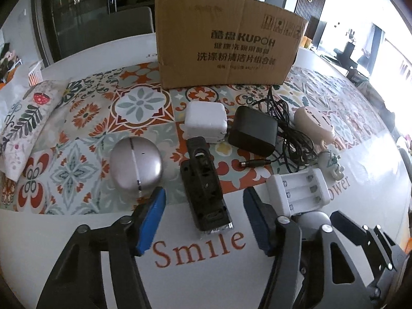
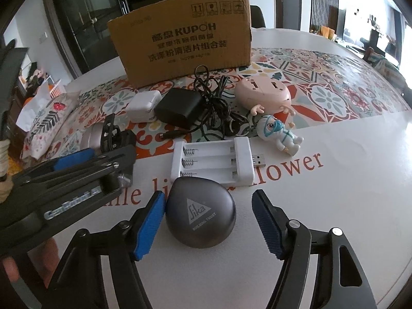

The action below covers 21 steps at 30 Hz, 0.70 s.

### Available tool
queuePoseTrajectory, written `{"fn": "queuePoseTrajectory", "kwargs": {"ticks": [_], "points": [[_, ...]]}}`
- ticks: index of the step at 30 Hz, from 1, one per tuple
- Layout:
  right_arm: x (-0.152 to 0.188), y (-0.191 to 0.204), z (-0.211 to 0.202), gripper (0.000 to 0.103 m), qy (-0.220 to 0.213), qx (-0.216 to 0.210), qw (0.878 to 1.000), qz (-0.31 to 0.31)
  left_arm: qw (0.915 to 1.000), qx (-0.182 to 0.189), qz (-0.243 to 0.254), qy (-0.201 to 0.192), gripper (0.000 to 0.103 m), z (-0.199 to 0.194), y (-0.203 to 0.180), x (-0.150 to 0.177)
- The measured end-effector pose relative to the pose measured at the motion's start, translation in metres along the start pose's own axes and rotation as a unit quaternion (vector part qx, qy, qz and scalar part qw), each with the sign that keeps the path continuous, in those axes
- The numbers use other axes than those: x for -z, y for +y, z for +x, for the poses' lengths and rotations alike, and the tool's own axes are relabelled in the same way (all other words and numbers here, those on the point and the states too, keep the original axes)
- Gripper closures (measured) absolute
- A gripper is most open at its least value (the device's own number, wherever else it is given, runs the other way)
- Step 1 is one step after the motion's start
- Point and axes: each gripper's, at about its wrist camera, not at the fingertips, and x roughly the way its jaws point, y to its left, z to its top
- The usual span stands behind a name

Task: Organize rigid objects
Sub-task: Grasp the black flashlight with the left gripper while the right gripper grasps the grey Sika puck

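Fingers of my right gripper (image 2: 208,225) stand open around the grey case (image 2: 200,212), left pad touching, right pad apart; closing unevenly could shove it sideways, and my left gripper (image 1: 203,221) straddles the black clip (image 1: 204,188) ungripped.

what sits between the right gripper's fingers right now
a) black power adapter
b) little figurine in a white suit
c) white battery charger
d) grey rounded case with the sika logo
d: in the right wrist view the grey Sika case lies between the right gripper fingers; the battery charger sits beyond it.
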Motion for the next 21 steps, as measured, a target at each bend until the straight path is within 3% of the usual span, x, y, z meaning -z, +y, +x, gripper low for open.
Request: {"fn": "queuePoseTrajectory", "kwargs": {"ticks": [7, 11, 21], "points": [[0.001, 0.001, 0.005, 0.046, -0.003, -0.003, 1.000, 0.000, 0.9999, -0.010, -0.005, 0.007, 0.061, 0.015, -0.002, 0.000], [0.000, -0.001, 0.007, 0.046, -0.006, -0.006, 1.000, 0.003, 0.9999, -0.017, -0.001, 0.003, 0.070, 0.019, -0.005, 0.003], [0.001, -0.008, 0.005, 0.047, -0.009, -0.008, 1.000, 0.005, 1.0000, -0.007, -0.002, -0.002, 0.074, 0.014, -0.004, 0.007]]}}
